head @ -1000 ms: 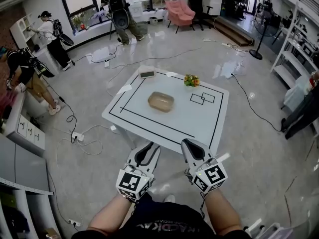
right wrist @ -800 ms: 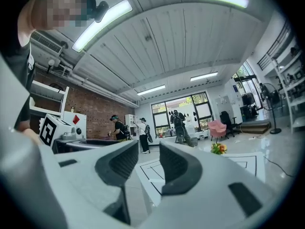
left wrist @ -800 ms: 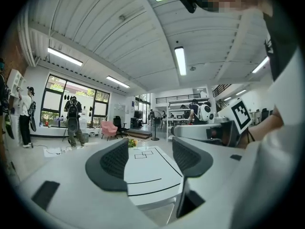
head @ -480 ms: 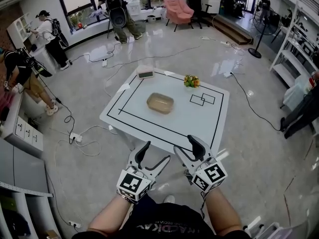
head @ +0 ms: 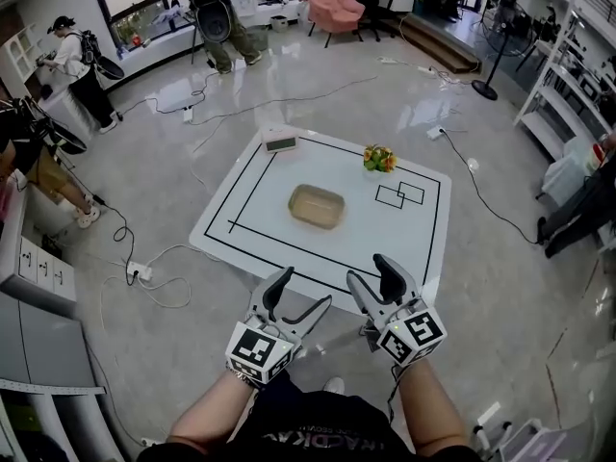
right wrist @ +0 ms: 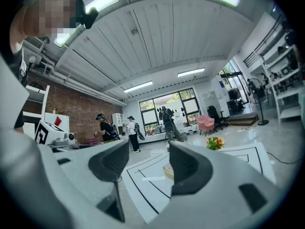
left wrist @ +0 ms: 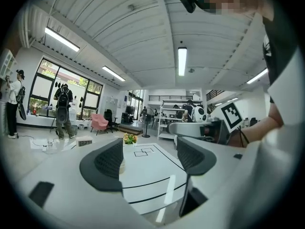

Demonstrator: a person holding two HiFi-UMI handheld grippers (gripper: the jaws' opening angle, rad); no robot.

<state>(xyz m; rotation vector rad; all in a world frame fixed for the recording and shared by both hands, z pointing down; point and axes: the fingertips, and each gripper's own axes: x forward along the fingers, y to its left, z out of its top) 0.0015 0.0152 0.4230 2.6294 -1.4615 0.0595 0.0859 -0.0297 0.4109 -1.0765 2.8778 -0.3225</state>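
Note:
A white table [head: 366, 243] with black taped lines stands ahead. On it sit a tan oblong bowl [head: 316, 206], a small bunch of flowers [head: 380, 158] and a small grey box [head: 281, 143]. My left gripper [head: 295, 291] is held before the table's near edge, open and empty. My right gripper [head: 378, 279] hovers at the same edge, also open and empty. In the left gripper view the table [left wrist: 147, 166] and flowers [left wrist: 128, 138] show between the jaws. The right gripper view shows the bowl [right wrist: 167, 171] and flowers [right wrist: 215, 142].
Cables [head: 144, 268] and a power strip lie on the glossy floor left of the table. People [head: 77, 61] stand at the far left and by the windows. A pink armchair [head: 332, 3] is at the back. Shelves [head: 568, 85] line the right side.
Both grippers' jaws have spread from nearly closed to open. The table has drawn a little closer to the grippers.

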